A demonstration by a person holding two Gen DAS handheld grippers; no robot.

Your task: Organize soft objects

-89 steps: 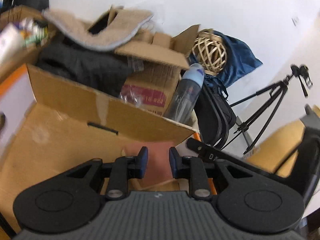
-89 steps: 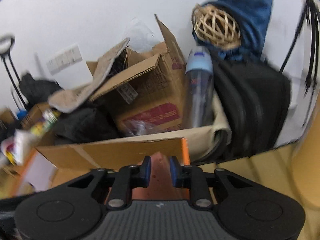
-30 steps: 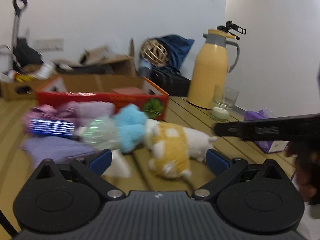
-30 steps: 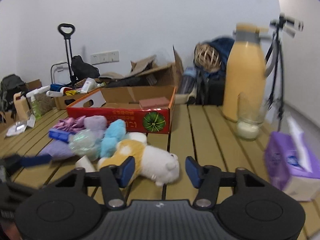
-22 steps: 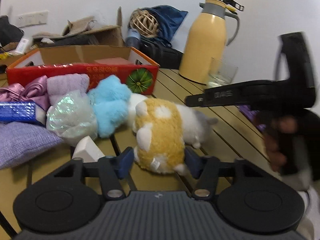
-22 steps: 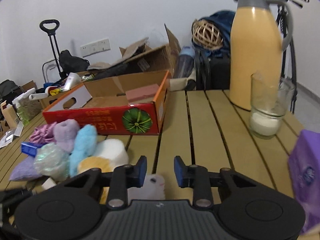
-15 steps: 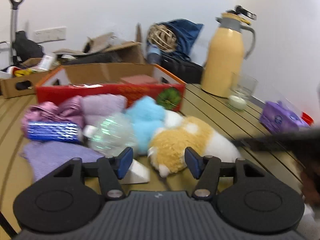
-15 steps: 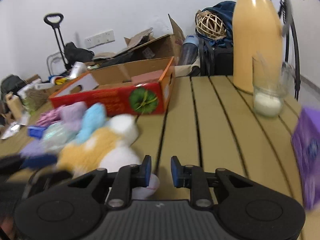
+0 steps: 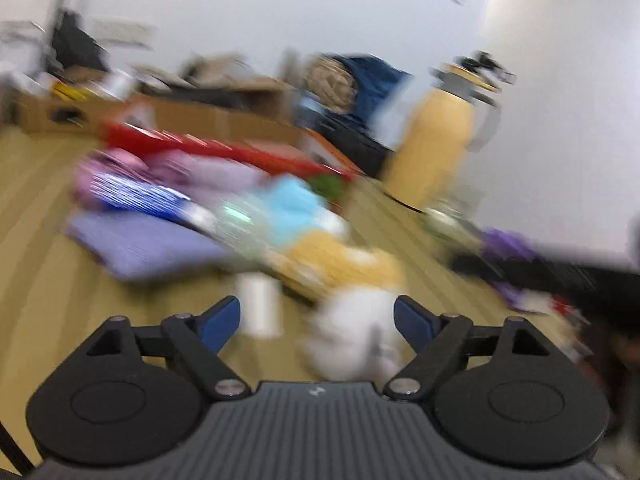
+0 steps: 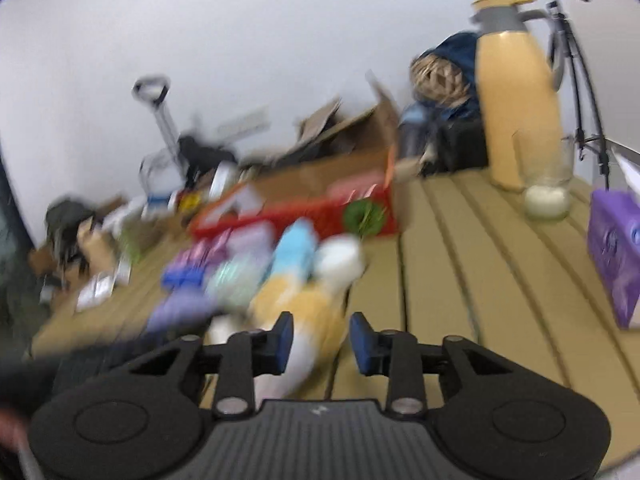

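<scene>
Both views are motion-blurred. A yellow-and-white plush toy (image 9: 344, 280) lies on the slatted wooden table (image 10: 460, 264), in front of a pile of soft things: a blue plush (image 9: 292, 204), a lilac cloth (image 9: 148, 244), a pink bundle (image 9: 116, 164) and a shiny blue packet (image 9: 136, 196). My left gripper (image 9: 316, 320) is open wide just before the plush's white end. My right gripper (image 10: 320, 340) is open, its jaws on either side of the plush (image 10: 304, 312); whether they touch it, I cannot tell. A red cardboard box (image 10: 320, 204) stands behind the pile.
A yellow thermos (image 10: 516, 104) and a glass jar (image 10: 548, 188) stand at the back right. A purple tissue pack (image 10: 616, 252) lies at the right edge. A small white block (image 9: 260, 312) lies near my left gripper. Cardboard boxes and bags clutter the back.
Both grippers left the box and came to the plush pile. The left jaws have spread wider in the last half second. The right jaws have parted and now straddle the plush.
</scene>
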